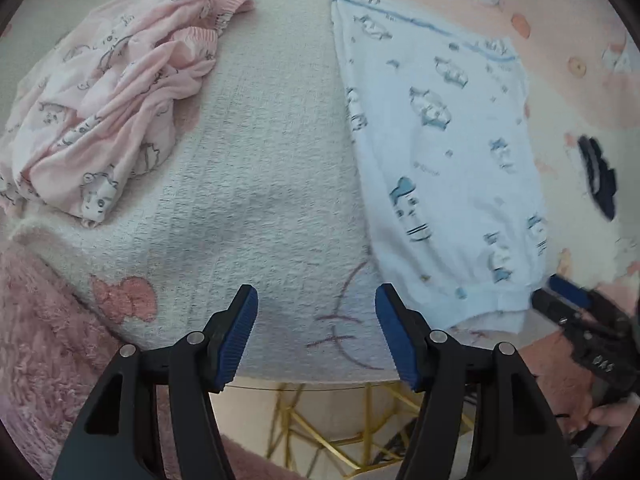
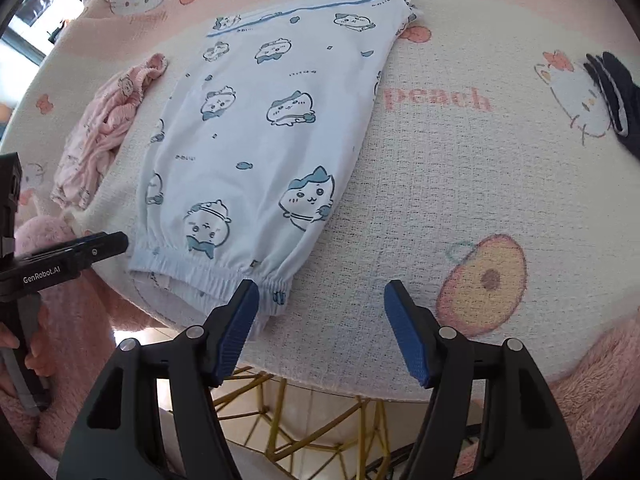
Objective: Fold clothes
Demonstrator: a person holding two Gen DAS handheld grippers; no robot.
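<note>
Blue-printed trousers (image 2: 260, 132) lie flat and lengthwise on the pink cartoon blanket (image 2: 460, 184), already doubled leg upon leg, the elastic cuffs nearest the table edge and the waistband at the far end. A crumpled pink garment (image 1: 100, 108) waits to their left, apart from them; a dark item (image 2: 616, 96) lies well apart to the right. The right gripper (image 2: 320, 312) is spread wide, its left finger just over the cuff corner, nothing held. The left gripper (image 1: 316, 320) is likewise spread and empty, hovering over bare blanket left of the trousers; in the right wrist view its tip sits just beside the other cuff corner. The step in hand appears to be seizing both cuff corners to fold the legs toward the waistband. To do it well, each gripper should pinch through both layers at the elastic hem, lift evenly, carry the cuffs straight along the trouser length, and lay the edge square to the waistband without dragging the lower layer.
</note>
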